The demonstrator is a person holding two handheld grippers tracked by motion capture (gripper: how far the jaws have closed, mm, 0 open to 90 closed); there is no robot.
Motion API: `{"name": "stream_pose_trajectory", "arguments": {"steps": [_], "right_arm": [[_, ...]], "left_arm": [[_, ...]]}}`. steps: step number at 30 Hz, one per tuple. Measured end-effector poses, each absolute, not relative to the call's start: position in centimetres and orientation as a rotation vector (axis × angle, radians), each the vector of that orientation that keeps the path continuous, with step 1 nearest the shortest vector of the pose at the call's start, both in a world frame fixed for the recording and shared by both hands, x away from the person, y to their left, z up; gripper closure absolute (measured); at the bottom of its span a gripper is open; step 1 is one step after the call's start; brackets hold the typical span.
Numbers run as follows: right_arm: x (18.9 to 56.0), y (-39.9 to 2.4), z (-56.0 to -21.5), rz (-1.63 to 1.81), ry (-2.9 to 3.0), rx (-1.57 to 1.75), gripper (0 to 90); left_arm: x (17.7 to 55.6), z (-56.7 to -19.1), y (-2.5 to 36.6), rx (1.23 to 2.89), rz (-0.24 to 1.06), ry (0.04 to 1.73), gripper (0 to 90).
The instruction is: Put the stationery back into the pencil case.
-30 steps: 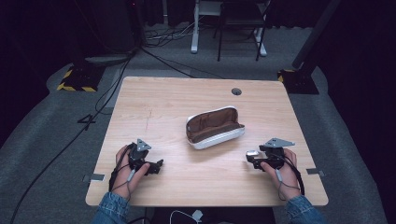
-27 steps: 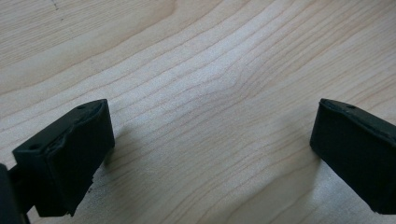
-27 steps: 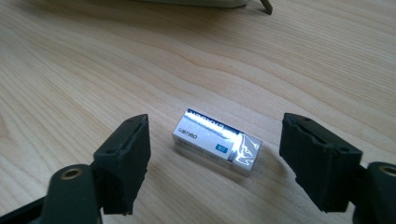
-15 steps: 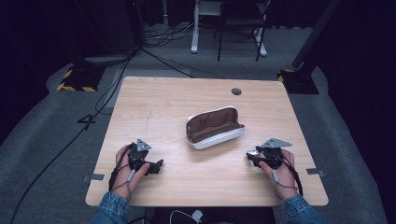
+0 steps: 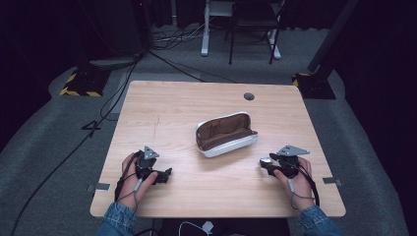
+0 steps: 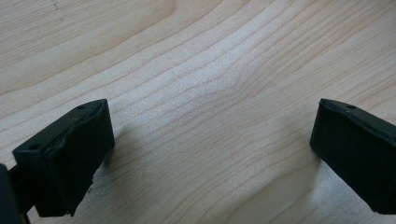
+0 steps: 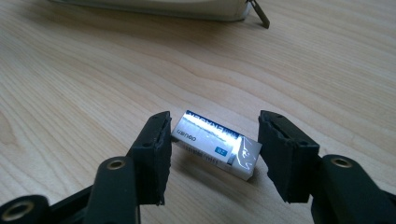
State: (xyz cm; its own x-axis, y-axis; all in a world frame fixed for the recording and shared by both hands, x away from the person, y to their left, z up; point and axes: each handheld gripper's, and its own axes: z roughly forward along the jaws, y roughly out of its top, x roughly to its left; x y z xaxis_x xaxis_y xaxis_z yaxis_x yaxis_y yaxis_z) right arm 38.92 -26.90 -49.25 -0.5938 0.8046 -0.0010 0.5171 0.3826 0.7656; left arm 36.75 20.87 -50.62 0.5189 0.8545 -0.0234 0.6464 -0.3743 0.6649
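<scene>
Two grippers rest low on the wooden table point(image 5: 196, 105), one at each near corner. Left gripper point(image 6: 212, 154): jaws spread wide over bare wood, nothing between them; likely parked. Right gripper point(image 7: 212, 156): jaws parted on either side of a wrapped white eraser point(image 7: 215, 143) lying flat on the table, one jaw close to its end, not yet pinching it; judged lined up for a grasp. Open pencil case point(image 5: 225, 133) sits mid-table, brown lining up, zipper pull point(image 7: 259, 13) toward the right gripper, a probable destination for the eraser.
</scene>
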Motion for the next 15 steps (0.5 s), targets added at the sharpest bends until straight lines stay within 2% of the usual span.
{"name": "stream_pose_trajectory", "arguments": {"steps": [15], "right_arm": [[38.2,-27.1,-46.2,1.168,2.217,1.115,45.9]], "left_arm": [[36.8,-50.6,20.9,2.140,0.435,1.217,0.2]]}}
